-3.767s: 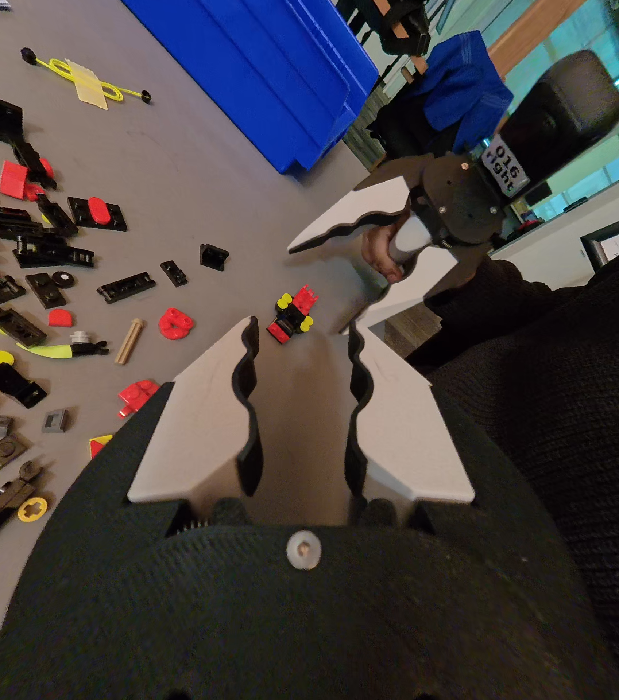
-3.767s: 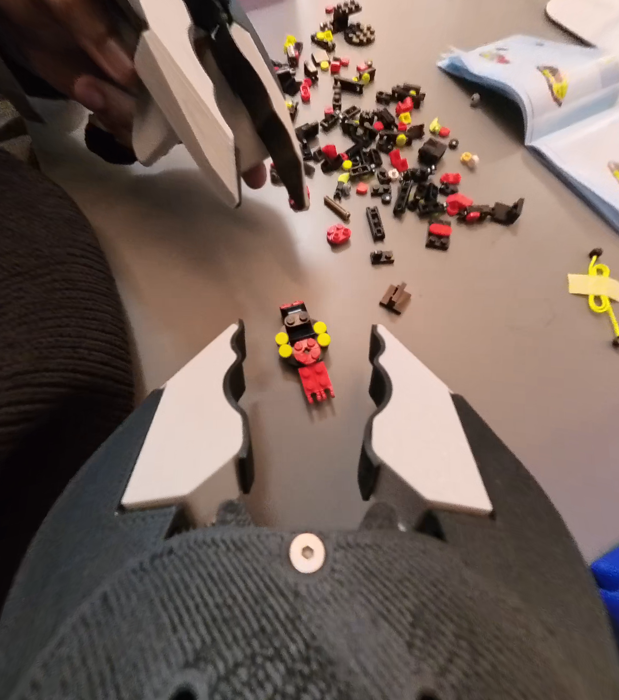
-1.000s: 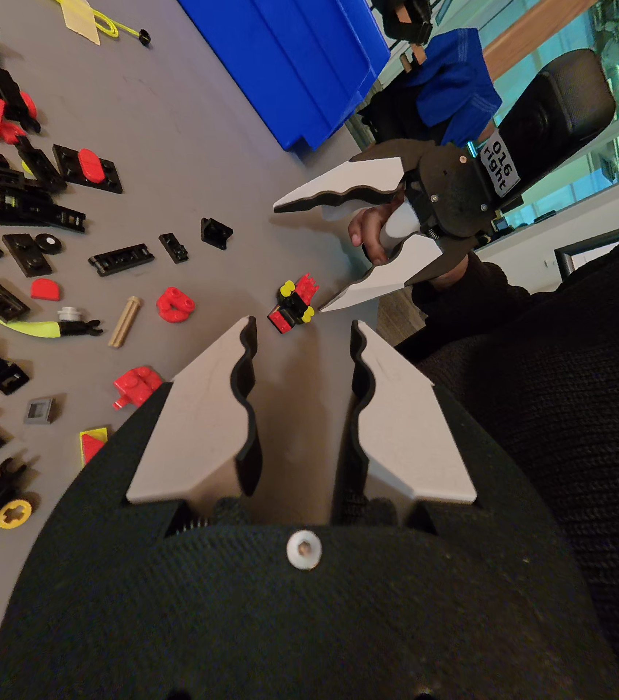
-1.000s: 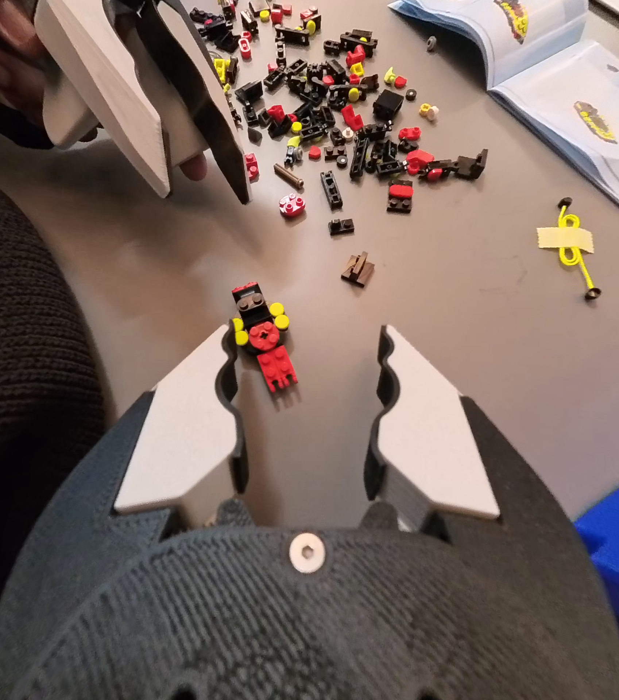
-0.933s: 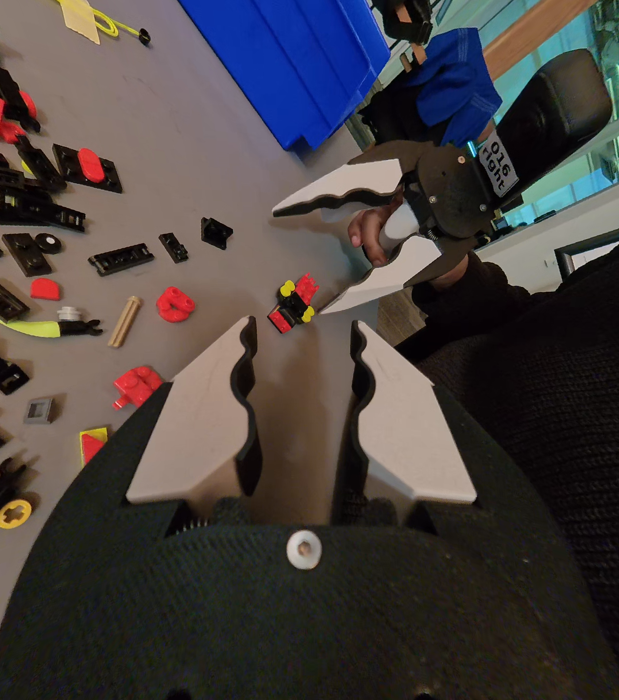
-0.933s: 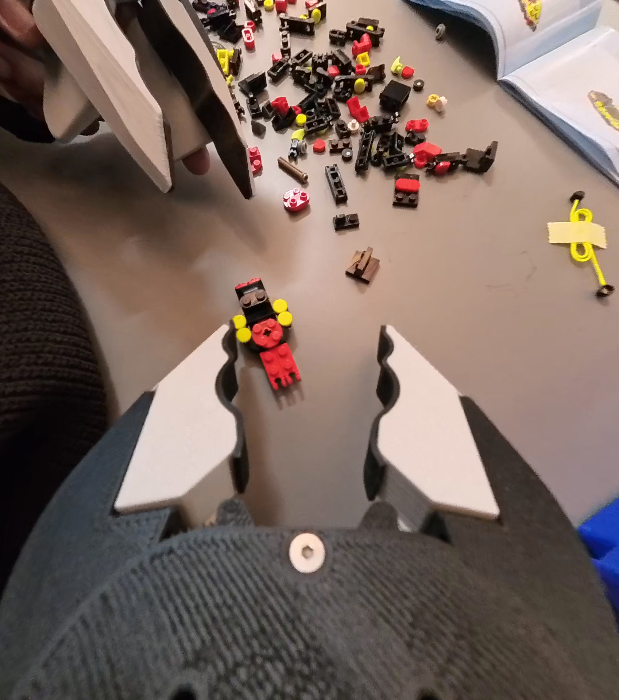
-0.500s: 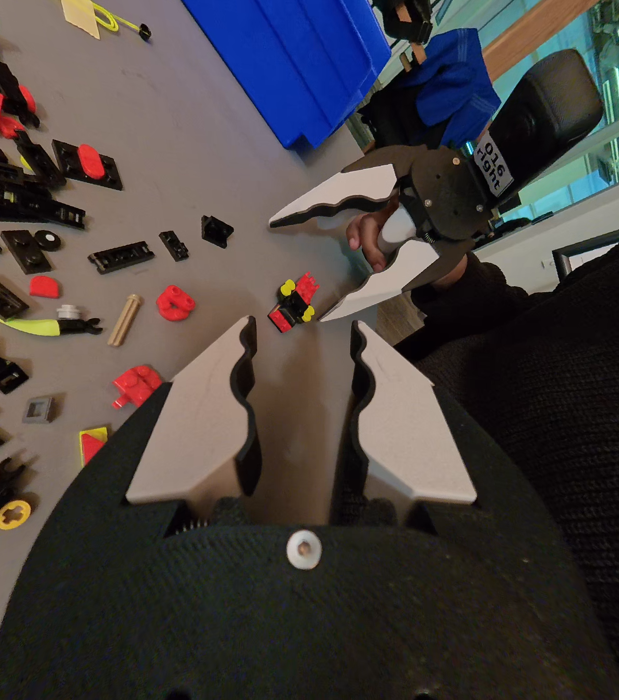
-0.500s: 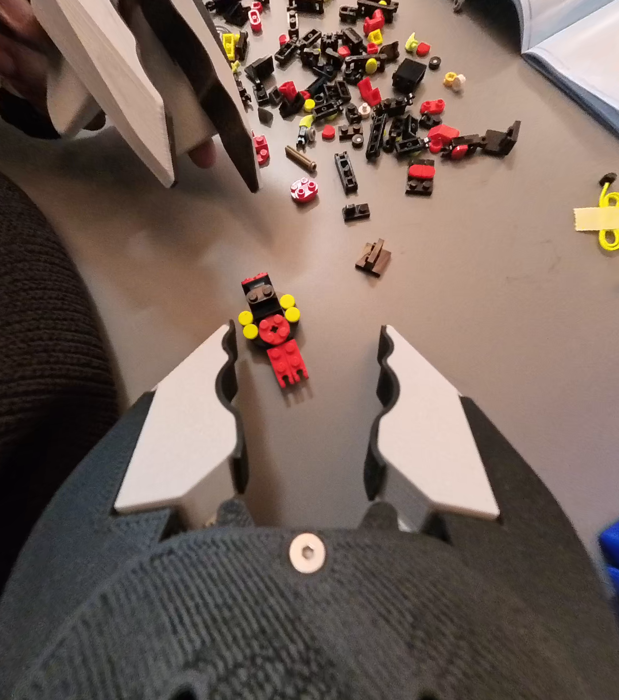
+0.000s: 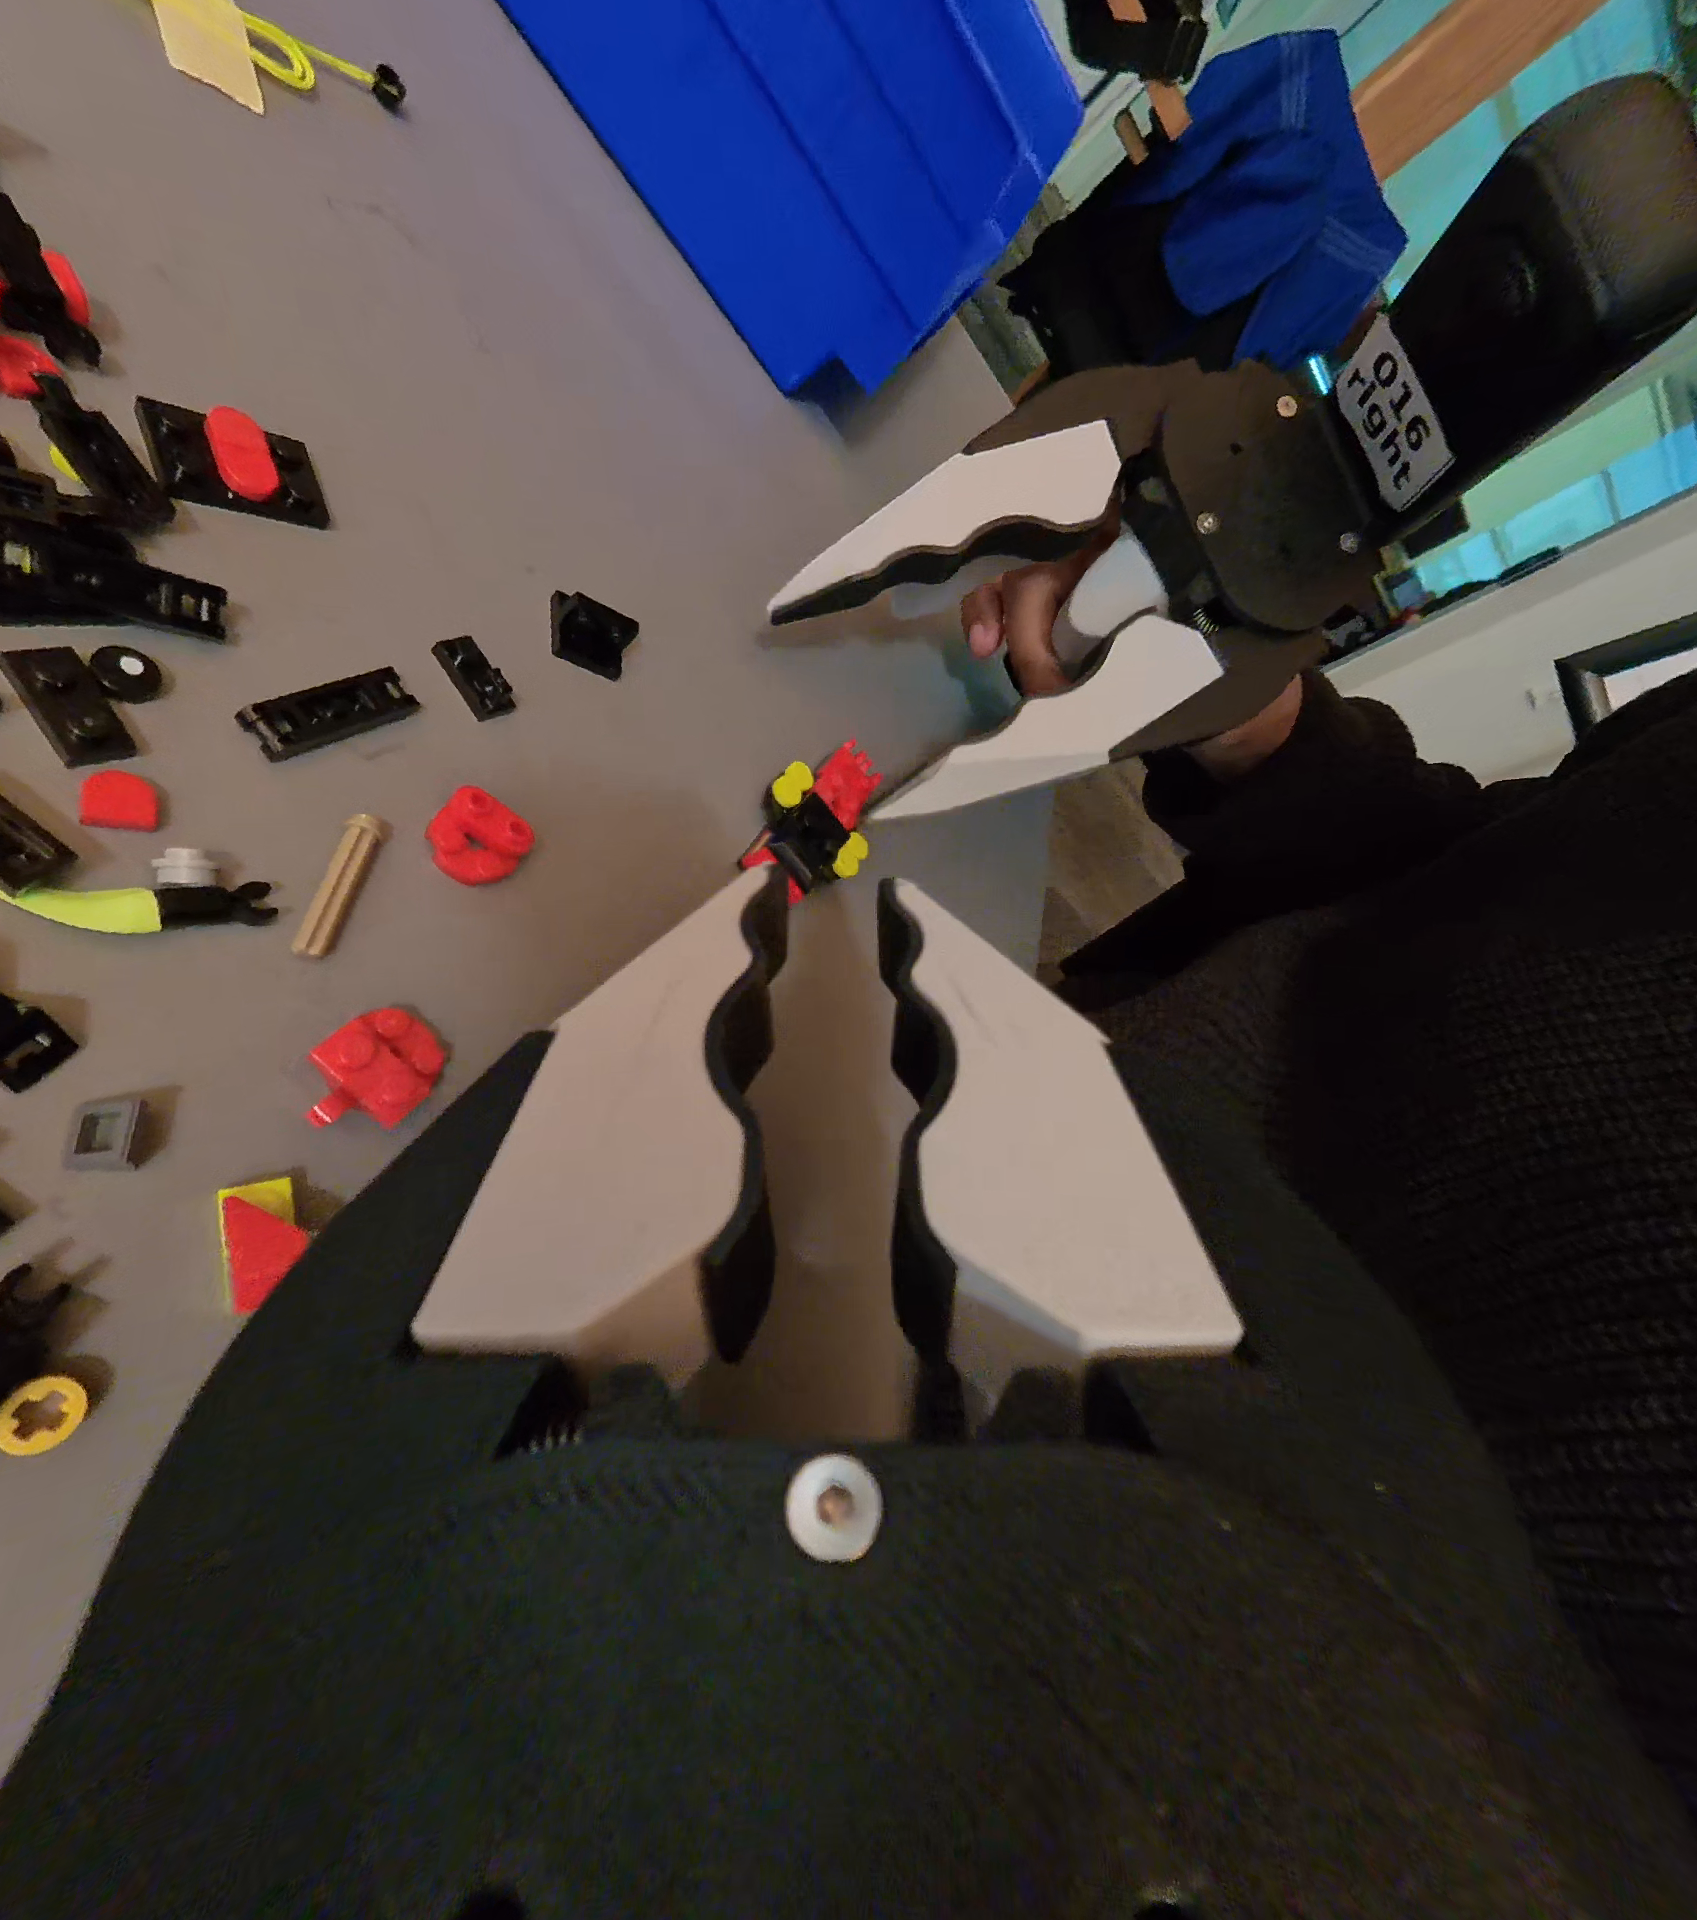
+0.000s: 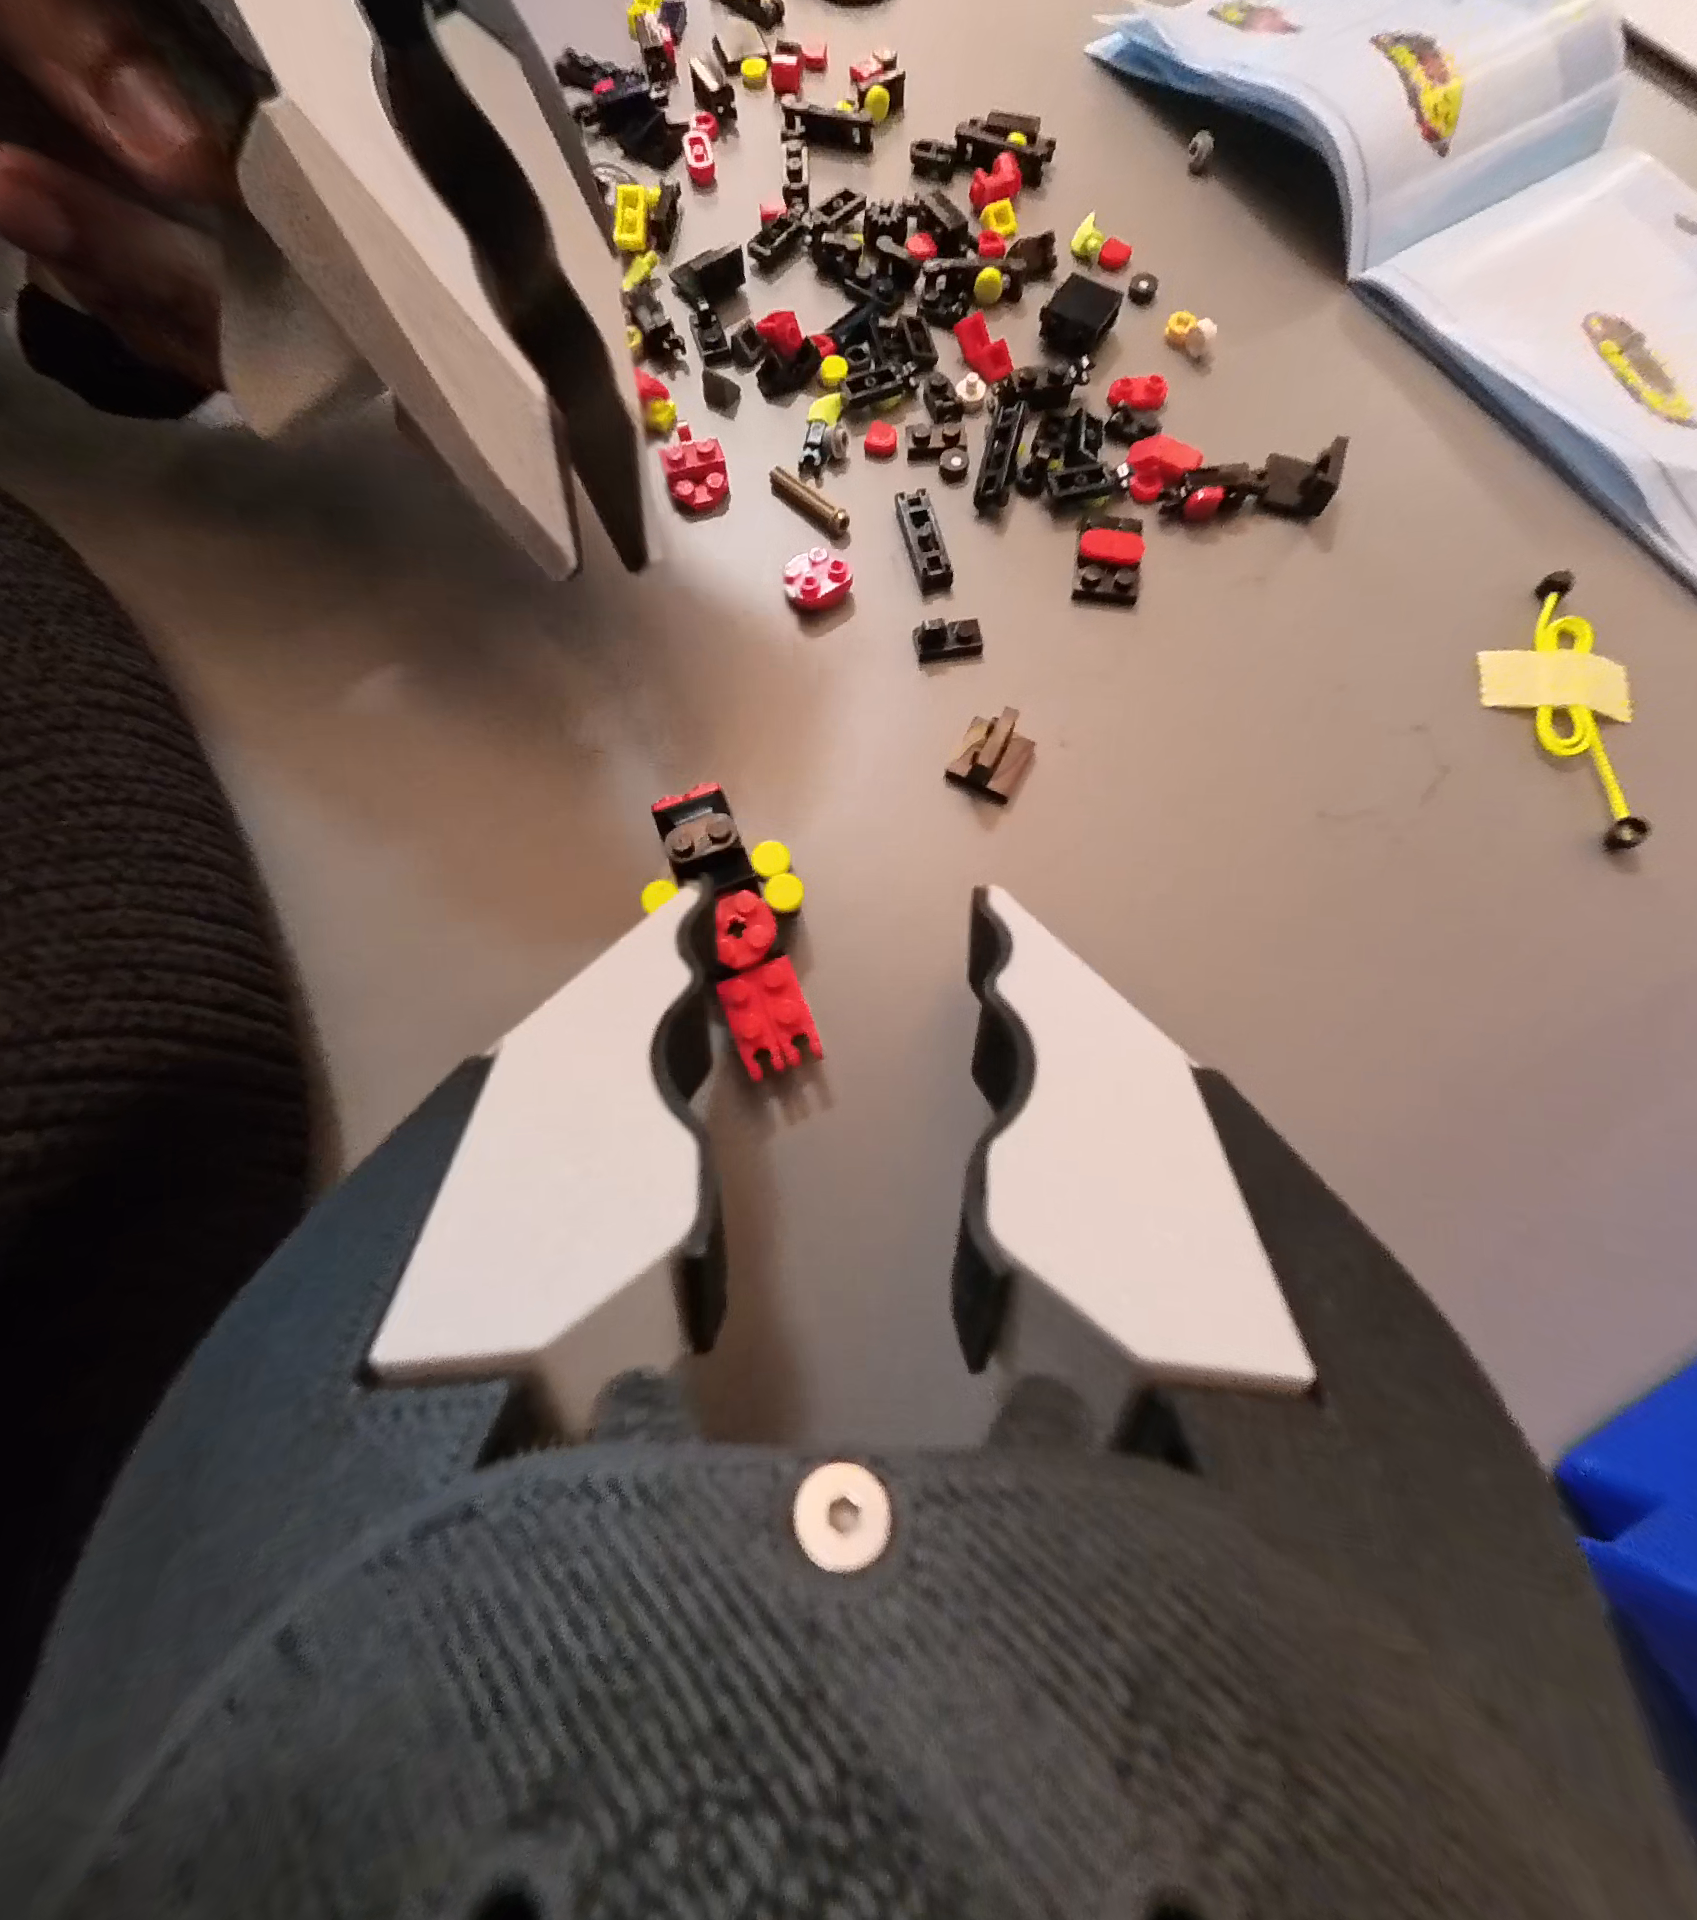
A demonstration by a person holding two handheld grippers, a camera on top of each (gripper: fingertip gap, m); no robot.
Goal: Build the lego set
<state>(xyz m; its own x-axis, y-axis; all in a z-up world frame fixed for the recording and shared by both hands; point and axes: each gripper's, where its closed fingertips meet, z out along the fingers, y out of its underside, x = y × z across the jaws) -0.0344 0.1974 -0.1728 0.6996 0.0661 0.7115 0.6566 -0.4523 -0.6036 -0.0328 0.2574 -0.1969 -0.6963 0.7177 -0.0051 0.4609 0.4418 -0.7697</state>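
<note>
The right tongs [image 10: 828, 904] are spread wide and empty, lowered over the small red, black and yellow brick sub-assembly [image 10: 732, 925] lying on the grey table [image 10: 1239, 883]; the left-hand finger looks to be touching or just beside its edge, though the angle makes contact hard to call. The left tongs [image 9: 818, 894] are parted more narrowly, also holding nothing, their tips just beside the other end of the same sub-assembly [image 9: 813, 821].

The build seems at an early stage. Only this little cluster of a few joined bricks is assembled, and it sits well apart from the scattered pile of loose black, red and yellow pieces [image 10: 927, 291]. The open pale-blue instruction booklet [image 10: 1550, 260] lies past the pile, and a yellow cord held with a strip of tape [image 10: 1561, 696] rests unused to one side. Nearly all the parts are left to fit.
</note>
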